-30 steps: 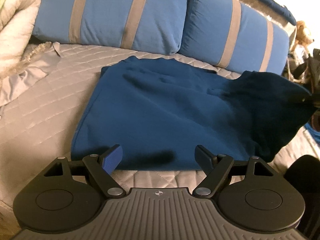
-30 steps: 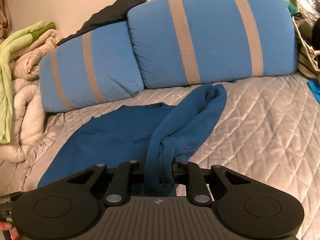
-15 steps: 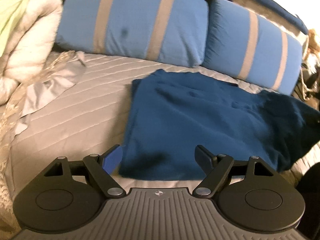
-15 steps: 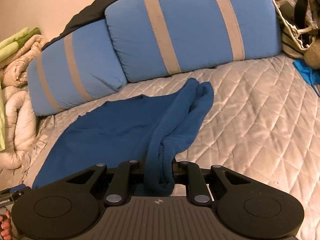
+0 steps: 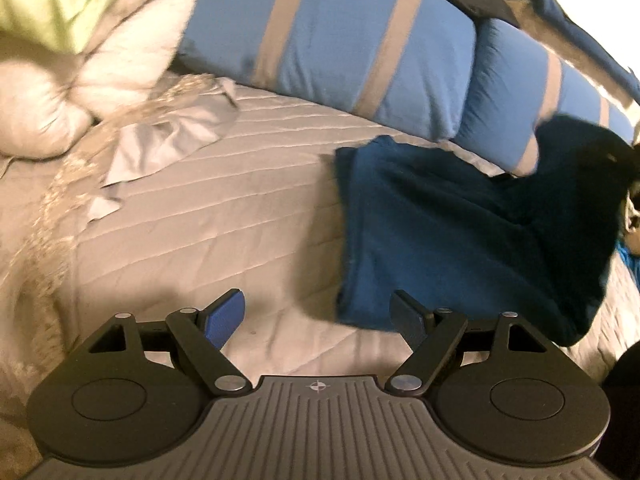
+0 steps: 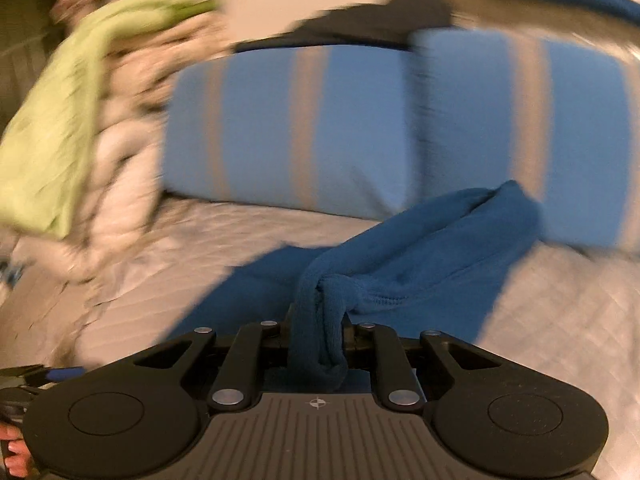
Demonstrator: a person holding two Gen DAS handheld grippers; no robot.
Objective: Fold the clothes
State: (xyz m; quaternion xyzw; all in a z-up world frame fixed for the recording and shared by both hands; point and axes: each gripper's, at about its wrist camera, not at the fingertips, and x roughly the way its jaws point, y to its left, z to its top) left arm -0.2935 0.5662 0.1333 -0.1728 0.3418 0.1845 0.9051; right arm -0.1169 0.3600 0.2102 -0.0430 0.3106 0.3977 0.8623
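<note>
A dark blue garment [image 5: 452, 236] lies spread on the grey quilted bed [image 5: 208, 216], its right part lifted and in shadow. My left gripper [image 5: 318, 320] hovers open over bare quilt just left of the garment's near left corner, with nothing between its blue-padded fingers [image 5: 226, 316]. In the right wrist view the same blue garment [image 6: 420, 248] is bunched into a thick fold that runs down between the jaws of my right gripper [image 6: 318, 340], which is shut on it and lifts it off the bed. That view is blurred by motion.
Two blue pillows with grey stripes [image 5: 344, 40] [image 6: 304, 120] lie along the far side of the bed. A heap of cream bedding with a green cloth [image 6: 80, 92] sits at the left. A loose grey sheet [image 5: 160, 140] lies near it. A hand [image 6: 14, 450] shows at the lower left.
My left gripper has slid left, off the garment's near edge onto bare quilt. My right gripper has swung left with the blue fold still clamped, dragging that side over the garment.
</note>
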